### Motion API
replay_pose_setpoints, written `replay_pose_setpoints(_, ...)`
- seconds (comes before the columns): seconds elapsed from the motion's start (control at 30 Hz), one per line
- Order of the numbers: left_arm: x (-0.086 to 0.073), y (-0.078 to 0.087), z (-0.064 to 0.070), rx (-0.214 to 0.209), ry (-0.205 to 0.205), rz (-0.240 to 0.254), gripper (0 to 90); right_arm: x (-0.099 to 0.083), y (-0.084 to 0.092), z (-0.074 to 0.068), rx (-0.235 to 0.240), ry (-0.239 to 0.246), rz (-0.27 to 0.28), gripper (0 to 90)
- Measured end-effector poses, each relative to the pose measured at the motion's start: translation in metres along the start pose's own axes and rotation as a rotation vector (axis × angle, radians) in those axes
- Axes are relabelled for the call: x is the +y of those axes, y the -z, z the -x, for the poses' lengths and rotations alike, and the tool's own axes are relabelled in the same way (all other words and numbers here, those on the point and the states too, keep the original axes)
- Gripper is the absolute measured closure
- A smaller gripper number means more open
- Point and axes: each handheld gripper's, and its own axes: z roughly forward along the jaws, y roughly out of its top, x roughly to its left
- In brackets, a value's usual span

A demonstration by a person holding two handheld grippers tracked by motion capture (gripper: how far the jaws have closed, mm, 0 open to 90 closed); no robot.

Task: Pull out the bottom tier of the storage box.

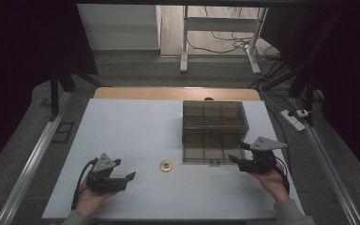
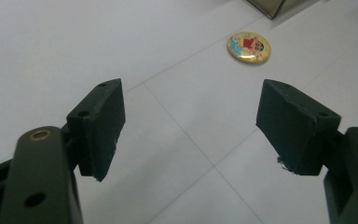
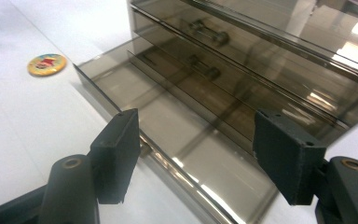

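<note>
- Jaws of the left gripper [image 1: 122, 177] are spread wide with nothing between them; in the left gripper view they frame bare tabletop, with a round cartoon badge [image 2: 249, 46] lying ahead of them and apart.
- Jaws of the right gripper [image 1: 242, 153] are likewise spread and empty, poised at the front edge of the pulled-out bottom drawer [image 3: 182, 140] of a smoky transparent drawer box [image 1: 214, 123].
- The badge [image 1: 165, 166] lies flat on the white tabletop [image 1: 136, 126], between the two grippers, just left of the open drawer.
- The tabletop shows faint grid lines; a wooden edge shows at its far side.
- Beyond it lie grey floor, a metal frame, loose cables and a power strip [image 1: 294, 120]; dark curtains hang on both sides.
- Each hand rests low near the tabletop's near edge, the left hand [image 1: 91, 197] angled right, the right hand [image 1: 273, 180] angled left.
</note>
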Motion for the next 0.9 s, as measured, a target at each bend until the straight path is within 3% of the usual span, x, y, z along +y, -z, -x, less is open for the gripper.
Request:
replay_pose_setpoints(0.1,0.002,-0.001,0.001,0.009,0.009,0.006,24.8,0.003,-0.003,-0.004,0.016,0.01,-0.009,32.9)
replay_pose_setpoints(0.23,0.002,-0.004,0.004,0.008,-0.01,0.0,24.6,0.01,-0.009,-0.006,0.034,0.024,-0.021,32.6)
replay_pose_setpoints(0.43,0.002,-0.006,0.0,0.013,-0.005,0.002,24.2,0.027,-0.017,-0.012,0.063,0.041,-0.012,32.1)
replay_pose_setpoints(0.63,0.003,-0.007,-0.005,0.022,0.003,0.022,22.8,0.031,-0.024,-0.017,0.082,0.052,-0.043,32.0)
replay_pose_setpoints(0.9,0.005,-0.013,-0.006,0.011,-0.007,0.005,21.1,0.041,-0.039,-0.026,0.115,0.063,-0.092,32.1)
